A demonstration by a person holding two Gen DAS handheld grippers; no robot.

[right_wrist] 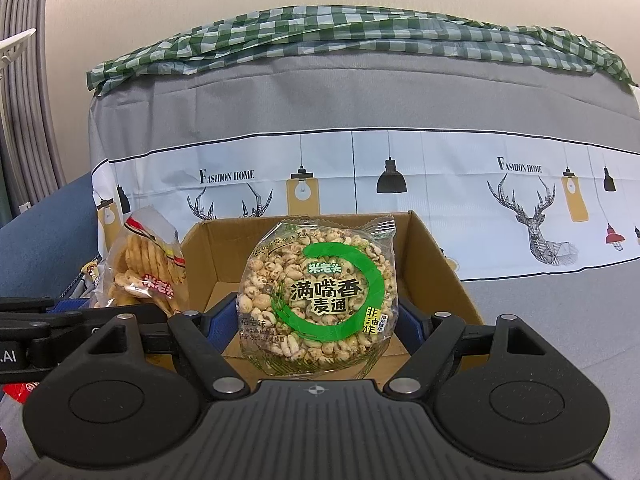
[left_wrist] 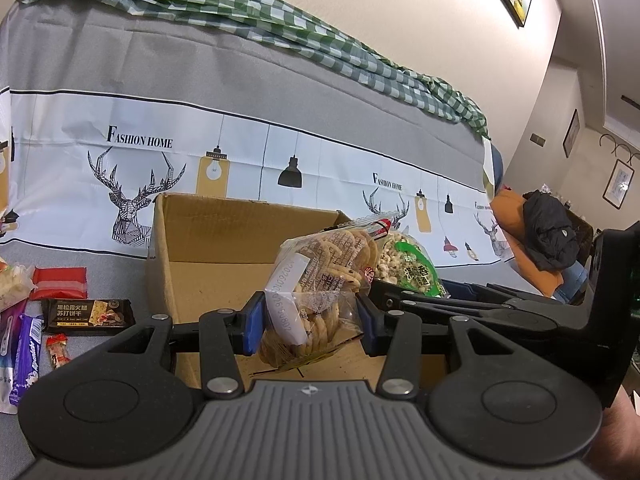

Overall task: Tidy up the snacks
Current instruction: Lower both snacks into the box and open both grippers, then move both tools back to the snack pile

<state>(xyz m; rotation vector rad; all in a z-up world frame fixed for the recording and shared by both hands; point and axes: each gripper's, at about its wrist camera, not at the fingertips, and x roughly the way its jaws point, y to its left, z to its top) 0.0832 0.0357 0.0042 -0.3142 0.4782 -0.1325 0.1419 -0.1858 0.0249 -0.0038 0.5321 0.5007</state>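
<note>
My left gripper [left_wrist: 310,324] is shut on a clear bag of round crackers [left_wrist: 320,292] and holds it upright over the open cardboard box [left_wrist: 188,280]. My right gripper [right_wrist: 318,320] is shut on a round puffed-grain cake in a green-labelled wrapper [right_wrist: 318,288], also over the box [right_wrist: 436,272]. The two packs hang side by side: the grain cake shows in the left wrist view [left_wrist: 412,268], and the cracker bag shows in the right wrist view [right_wrist: 148,268]. The box floor looks bare where it shows.
Loose snacks lie left of the box on the grey cloth: a black cracker pack [left_wrist: 88,314], a red pack [left_wrist: 60,282], a purple bar [left_wrist: 26,356], a small red candy [left_wrist: 58,350]. A cloth-draped backrest [left_wrist: 240,92] rises behind. Clothes [left_wrist: 548,236] lie at right.
</note>
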